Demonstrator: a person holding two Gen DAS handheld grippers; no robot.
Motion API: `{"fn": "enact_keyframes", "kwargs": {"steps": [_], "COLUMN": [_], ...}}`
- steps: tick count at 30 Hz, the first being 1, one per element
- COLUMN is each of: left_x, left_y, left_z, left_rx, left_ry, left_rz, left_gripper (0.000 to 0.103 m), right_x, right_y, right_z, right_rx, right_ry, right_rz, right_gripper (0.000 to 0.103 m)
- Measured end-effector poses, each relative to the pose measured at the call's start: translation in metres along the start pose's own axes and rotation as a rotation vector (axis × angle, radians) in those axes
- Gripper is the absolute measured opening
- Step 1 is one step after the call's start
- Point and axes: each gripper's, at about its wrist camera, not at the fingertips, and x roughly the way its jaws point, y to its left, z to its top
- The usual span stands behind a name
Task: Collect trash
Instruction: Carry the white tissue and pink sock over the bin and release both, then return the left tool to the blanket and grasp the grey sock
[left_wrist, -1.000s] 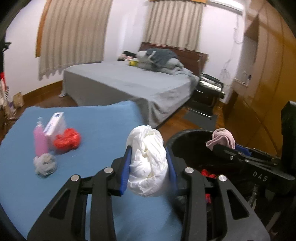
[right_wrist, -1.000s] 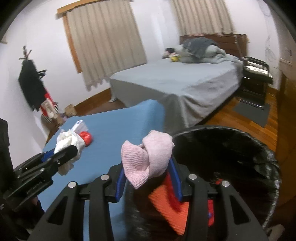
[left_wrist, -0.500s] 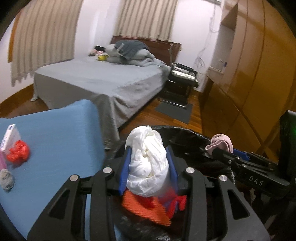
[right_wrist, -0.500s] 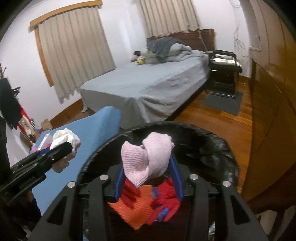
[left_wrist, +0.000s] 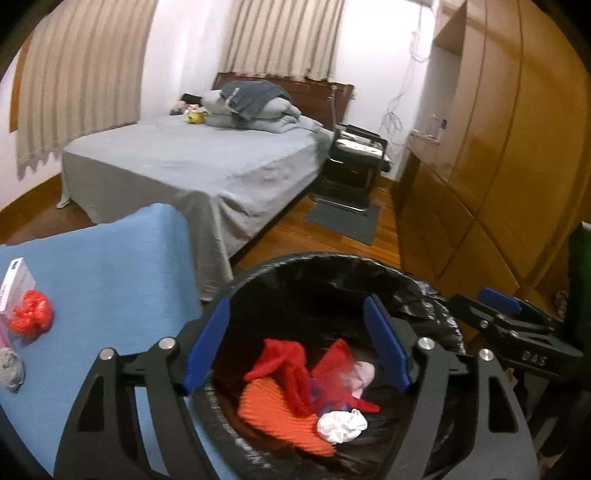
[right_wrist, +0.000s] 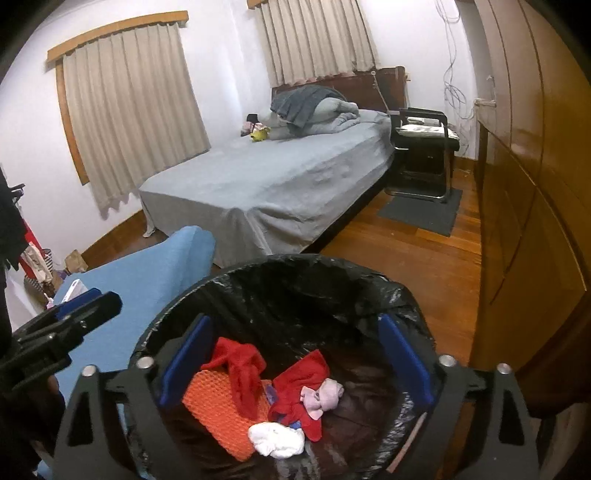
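While both grippers hang over the black-lined trash bin (right_wrist: 369, 295), the left gripper (left_wrist: 297, 345) and the right gripper (right_wrist: 295, 360) each have their fingers spread wide, holding nothing. Inside the bin lie a white wad (right_wrist: 276, 438), a pink cloth (right_wrist: 321, 398) and red and orange fabric (right_wrist: 218, 410). On the blue table (left_wrist: 110, 266) to the left rests a red crumpled bag (left_wrist: 30, 319).

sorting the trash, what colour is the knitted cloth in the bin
Orange. The knitted cloth lies in the bin; the right wrist view shows it best.
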Motion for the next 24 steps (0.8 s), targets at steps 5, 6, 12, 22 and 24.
{"fn": "enact_keyframes", "kwargs": {"steps": [5,6,12,22,24], "left_x": [-0.023,-0.027,-0.060,-0.112,-0.120], "left_y": [0.028,0.033,0.082,0.180,0.197], "left_z": [-0.005,-0.006,-0.021,-0.045,-0.049], "left_rx": [-0.012,-0.018,-0.068,-0.185,-0.204], "left_ry": [-0.024,-0.027,-0.030,-0.041,-0.041], "left_rz": [0.077,0.091,0.216,0.427,0.462], "left_gripper": [0.082,0.083,0.087,0.087,0.087], "right_x": [0.002,0.004,0.015,0.040,0.046], "right_y": [0.020,0.026,0.073,0.173,0.190], "right_z": [0.000,0.000,-0.004,-0.013,-0.016], "right_rx": [-0.008,-0.018,-0.079,-0.204,-0.218], "right_ry": [0.003,0.008,0.040,0.064,0.064], "right_rz": [0.037,0.050,0.127,0.261,0.281], "right_gripper": [0.097,0.097,0.097,0.097,0.097]}}
